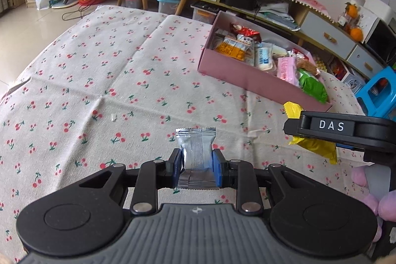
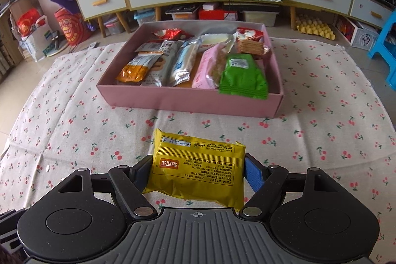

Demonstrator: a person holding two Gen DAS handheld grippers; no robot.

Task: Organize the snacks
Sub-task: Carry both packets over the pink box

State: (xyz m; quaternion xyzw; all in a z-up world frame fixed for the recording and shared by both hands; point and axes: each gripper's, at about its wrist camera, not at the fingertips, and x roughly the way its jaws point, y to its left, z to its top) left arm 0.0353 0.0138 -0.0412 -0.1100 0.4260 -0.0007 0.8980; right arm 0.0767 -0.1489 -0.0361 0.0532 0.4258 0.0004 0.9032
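1. Left gripper point(image 1: 196, 166): pinching silver packet point(image 1: 196, 149) above cherry-print cloth point(image 1: 99, 81).
2. Right gripper point(image 2: 198, 171): clamped on yellow packet point(image 2: 198, 170), held over cloth.
3. Pink box point(image 2: 188, 97): ahead of both, holding assorted snacks.

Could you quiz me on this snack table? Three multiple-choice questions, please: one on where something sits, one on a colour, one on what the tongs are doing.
1. Where does the green snack packet lie?
A. In the pink box's near right corner
B. On the cloth
C. In the left tongs

2. What colour is the packet in the right tongs?
A. Silver
B. Yellow
C. Red

3. What state are the left tongs in?
A. Open, empty
B. Shut on a silver packet
C. Out of sight

Answers: 1 A, it overhangs the pink box wall there. 2 B, the yellow packet sits between the pads. 3 B, both pads press the silver packet.
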